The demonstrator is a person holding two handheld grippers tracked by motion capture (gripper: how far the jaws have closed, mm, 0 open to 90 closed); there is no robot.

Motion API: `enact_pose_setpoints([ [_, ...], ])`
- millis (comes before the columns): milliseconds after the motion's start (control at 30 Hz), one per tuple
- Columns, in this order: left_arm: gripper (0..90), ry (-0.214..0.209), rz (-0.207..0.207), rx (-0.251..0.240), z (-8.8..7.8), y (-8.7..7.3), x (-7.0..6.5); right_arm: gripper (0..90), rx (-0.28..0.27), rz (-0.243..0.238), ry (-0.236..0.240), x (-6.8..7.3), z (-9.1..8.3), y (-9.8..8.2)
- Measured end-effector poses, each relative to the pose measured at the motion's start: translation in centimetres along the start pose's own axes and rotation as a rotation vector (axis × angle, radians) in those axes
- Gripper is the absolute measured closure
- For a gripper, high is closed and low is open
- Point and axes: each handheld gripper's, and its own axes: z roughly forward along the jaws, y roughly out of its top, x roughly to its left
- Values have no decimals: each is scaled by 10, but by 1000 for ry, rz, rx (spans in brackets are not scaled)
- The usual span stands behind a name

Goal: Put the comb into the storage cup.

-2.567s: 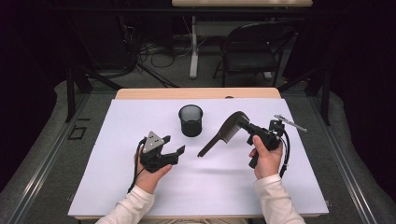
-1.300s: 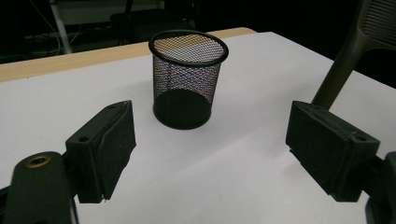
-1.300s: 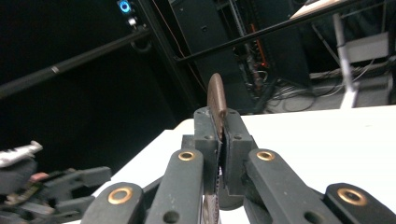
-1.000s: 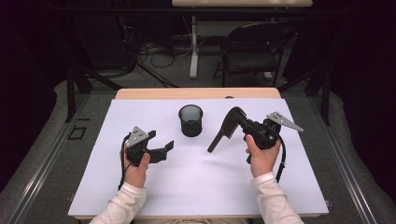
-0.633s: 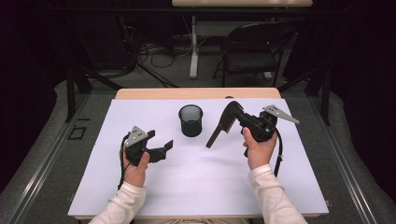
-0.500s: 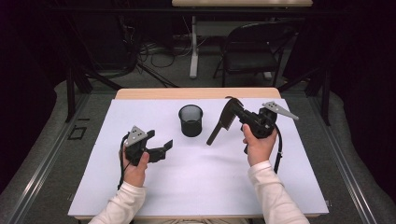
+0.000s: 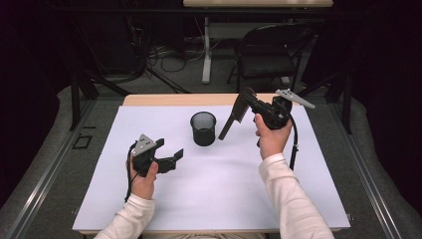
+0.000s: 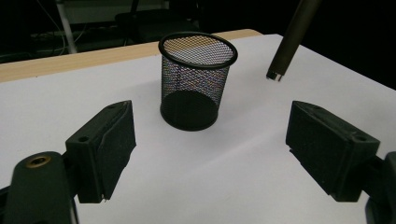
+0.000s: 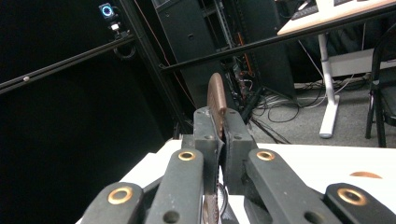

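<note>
The right hand-held gripper [image 7: 247,101] hangs above the far right part of the bench [image 7: 214,194], its jaws clamped tight on the head of a dark hairbrush [image 7: 234,115]. The brush slants down and to the left, its handle tip hanging in the air just to the right of the black mesh cup [image 7: 203,128], clear of the rim. In the right gripper view the brush [image 9: 216,100] stands edge-on between the closed jaws.

The left hand-held gripper [image 7: 169,160] sits low over the near left area of the bench with its jaws spread wide and nothing between them. In the left gripper view the cup [image 8: 196,79] stands upright straight ahead, apart from both pads, and the handle end of the brush [image 8: 289,42] hangs to its right, off the white surface.

The cup stands toward the back of the bench, with the wooden far edge [image 7: 179,99] not far behind it. Bare white surface lies open on every side of the cup and between the two hands, and the near edge and both side edges are well apart from it.
</note>
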Motion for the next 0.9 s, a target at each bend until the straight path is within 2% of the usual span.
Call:
enact_pose_setpoints([
  [333,162,3,2,-3,0,0,0,871,-15,2,-2,11,17,18],
  [500,162,1,1,1,0,0,0,872,-21,11,-7,16,25,21],
  [667,162,0,5,2,0,0,0,871,-9,7,-30,16,34,21],
  [900,162,2,3,1,0,0,0,871,-23,67,-49,13,42,21],
])
